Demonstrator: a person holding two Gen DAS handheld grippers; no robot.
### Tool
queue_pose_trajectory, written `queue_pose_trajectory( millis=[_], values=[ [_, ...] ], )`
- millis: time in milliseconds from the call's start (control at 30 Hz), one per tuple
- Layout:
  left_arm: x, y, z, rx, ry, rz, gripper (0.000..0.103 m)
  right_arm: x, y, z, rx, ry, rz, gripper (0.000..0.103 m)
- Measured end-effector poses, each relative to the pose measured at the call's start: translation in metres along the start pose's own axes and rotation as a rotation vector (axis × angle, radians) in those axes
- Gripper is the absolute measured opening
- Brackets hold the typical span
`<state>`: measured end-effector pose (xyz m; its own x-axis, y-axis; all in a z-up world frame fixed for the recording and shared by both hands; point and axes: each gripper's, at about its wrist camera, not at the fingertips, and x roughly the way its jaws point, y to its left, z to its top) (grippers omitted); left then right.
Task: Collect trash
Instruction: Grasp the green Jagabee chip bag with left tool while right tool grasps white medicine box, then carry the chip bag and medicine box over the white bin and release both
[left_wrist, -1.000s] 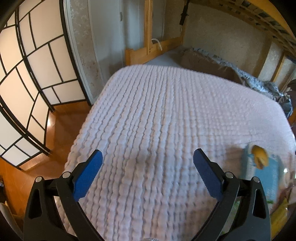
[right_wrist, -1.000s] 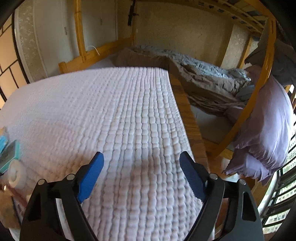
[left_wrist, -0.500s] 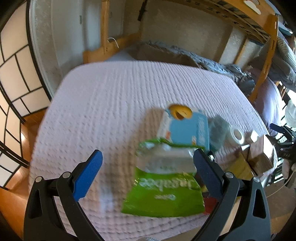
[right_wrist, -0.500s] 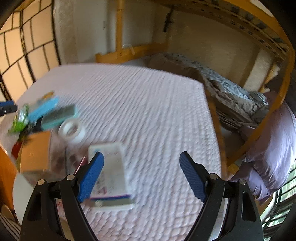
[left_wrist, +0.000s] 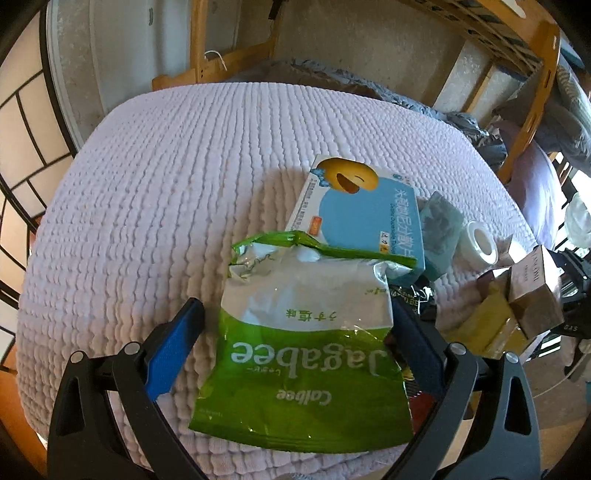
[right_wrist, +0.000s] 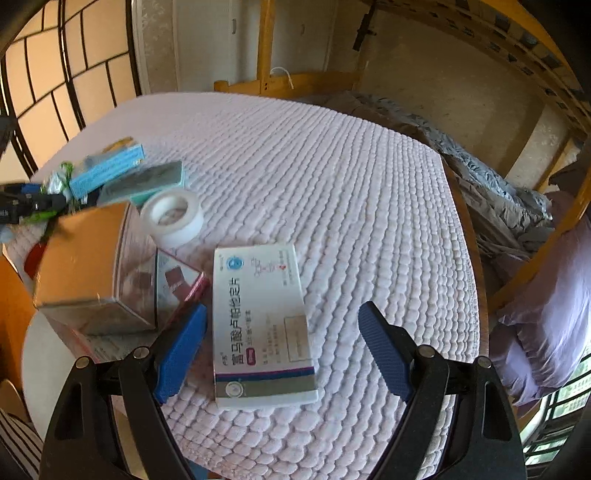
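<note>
The left gripper (left_wrist: 293, 343) stood wide open, straddling the green snack bag (left_wrist: 306, 362) on the white bedspread (left_wrist: 166, 166), gripping nothing; its right pad was partly hidden behind the bag. The right gripper (right_wrist: 282, 349) gaped, empty, over a white medicine box (right_wrist: 258, 325). Farther off, a tape roll (right_wrist: 171, 216) lay beside blurred boxes.

On the bed (left_wrist: 155, 192), the snack bag (left_wrist: 306, 350) lies nearest in the left wrist view, its torn top overlapping the near edge of the tissue box (left_wrist: 362, 214) behind it. Right of that box sit a small pack (left_wrist: 441, 229), then the tape roll (left_wrist: 480, 245), then 2 cartons (left_wrist: 532, 295) at the bed's right edge. In the right wrist view, the medicine box (right_wrist: 258, 325) lies right of the cartons, with the tape roll behind them.
</note>
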<state>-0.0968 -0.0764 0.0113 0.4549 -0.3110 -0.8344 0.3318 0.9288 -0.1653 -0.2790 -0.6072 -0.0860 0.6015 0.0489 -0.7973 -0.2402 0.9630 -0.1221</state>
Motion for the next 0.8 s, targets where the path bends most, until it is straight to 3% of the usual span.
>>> queue_pose_trajectory(
  millis=[67,100,133,167,800],
  values=[
    [0.000,-0.003,0.000,0.007,-0.002,0.000,0.093,0.003,0.002,-0.002,-0.015,0.017,-0.005,0.066],
    [0.000,-0.004,0.001,0.010,-0.002,0.003,0.087,0.005,0.002,-0.004,-0.013,0.026,0.011,0.063],
    [-0.001,-0.003,0.000,0.010,-0.001,0.003,0.080,0.004,0.000,-0.005,0.003,0.022,0.037,0.053],
    [-0.003,-0.003,0.000,0.008,0.000,0.006,0.079,0.005,-0.002,-0.005,0.018,0.026,0.056,0.051],
    [-0.055,0.002,-0.017,0.006,-0.035,0.004,0.077,-0.051,-0.001,-0.025,0.077,-0.023,0.004,0.051]
  ],
)
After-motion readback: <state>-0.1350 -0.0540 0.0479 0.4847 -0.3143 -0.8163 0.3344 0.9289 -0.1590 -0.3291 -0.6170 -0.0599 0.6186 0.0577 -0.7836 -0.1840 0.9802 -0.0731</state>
